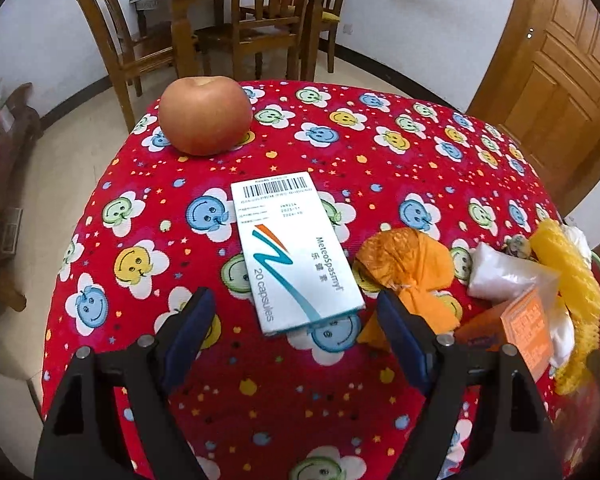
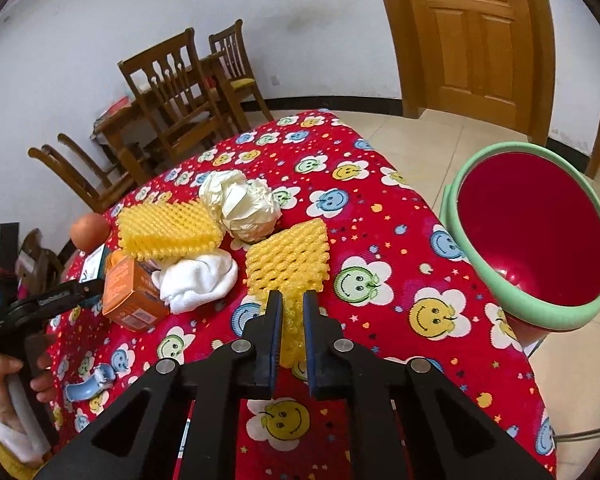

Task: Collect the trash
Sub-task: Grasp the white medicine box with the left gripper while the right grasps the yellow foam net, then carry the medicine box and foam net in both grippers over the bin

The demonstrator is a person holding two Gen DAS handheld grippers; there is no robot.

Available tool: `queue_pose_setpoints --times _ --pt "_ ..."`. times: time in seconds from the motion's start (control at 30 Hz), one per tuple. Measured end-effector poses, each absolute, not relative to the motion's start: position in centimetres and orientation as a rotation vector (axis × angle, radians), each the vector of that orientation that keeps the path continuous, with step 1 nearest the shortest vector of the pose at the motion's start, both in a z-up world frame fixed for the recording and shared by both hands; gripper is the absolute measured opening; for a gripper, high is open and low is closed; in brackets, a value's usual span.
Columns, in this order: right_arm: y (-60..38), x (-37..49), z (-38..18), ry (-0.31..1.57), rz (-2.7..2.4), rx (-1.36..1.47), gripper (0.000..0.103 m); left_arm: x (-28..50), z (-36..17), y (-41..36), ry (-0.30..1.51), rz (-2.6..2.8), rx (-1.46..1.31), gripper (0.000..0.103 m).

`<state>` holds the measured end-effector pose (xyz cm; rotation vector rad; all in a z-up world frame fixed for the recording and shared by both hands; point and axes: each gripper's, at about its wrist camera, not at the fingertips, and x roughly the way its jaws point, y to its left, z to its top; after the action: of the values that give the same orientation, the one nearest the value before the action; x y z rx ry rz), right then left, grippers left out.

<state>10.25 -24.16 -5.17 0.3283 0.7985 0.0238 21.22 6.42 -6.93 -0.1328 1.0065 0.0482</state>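
Observation:
My right gripper (image 2: 292, 300) is shut on the near edge of a yellow foam fruit net (image 2: 288, 260), over the red patterned tablecloth (image 2: 380, 240). A second yellow foam net (image 2: 168, 230), a crumpled paper ball (image 2: 242, 204), a white cloth (image 2: 200, 280) and an orange box (image 2: 134, 294) lie to its left. My left gripper (image 1: 296, 312) is open, its fingers on either side of the near end of a white capsule box (image 1: 296, 252). An orange wrapper (image 1: 408, 268) lies beside its right finger.
A red bin with a green rim (image 2: 536, 232) stands off the table's right edge. An apple (image 1: 206, 114) sits at the far left of the table. Wooden chairs (image 1: 260, 20) and a door (image 2: 472, 40) stand beyond. A small blue item (image 2: 90, 384) lies near the front left.

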Motion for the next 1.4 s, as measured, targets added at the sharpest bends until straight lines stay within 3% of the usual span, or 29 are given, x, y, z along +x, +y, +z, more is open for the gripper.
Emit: queue_pose_setpoints --times 0.3,0.57,0.87,1.4 --pt "-24.4 9.1 -4.8 0.786 0.036 0.343 0.010 21.5 -7.4 7.4 1.013 0.086 -0.155 0.052" --pt "-24.6 8.3 -4.5 0.779 0.023 0.360 0.010 20.2 -6.8 8.3 0.975 0.051 -0.190 0.050" --pt "-25.7 6.3 -3.1 0.725 0.005 0.381 0.010 15.9 -2.7 7.7 0.861 0.005 -0.206 0.050" --pt "-28.6 2.3 -0.4 0.627 -0.042 0.410 0.010 11.2 3.7 -0.4 0.750 -0.218 -0.151 0.050"
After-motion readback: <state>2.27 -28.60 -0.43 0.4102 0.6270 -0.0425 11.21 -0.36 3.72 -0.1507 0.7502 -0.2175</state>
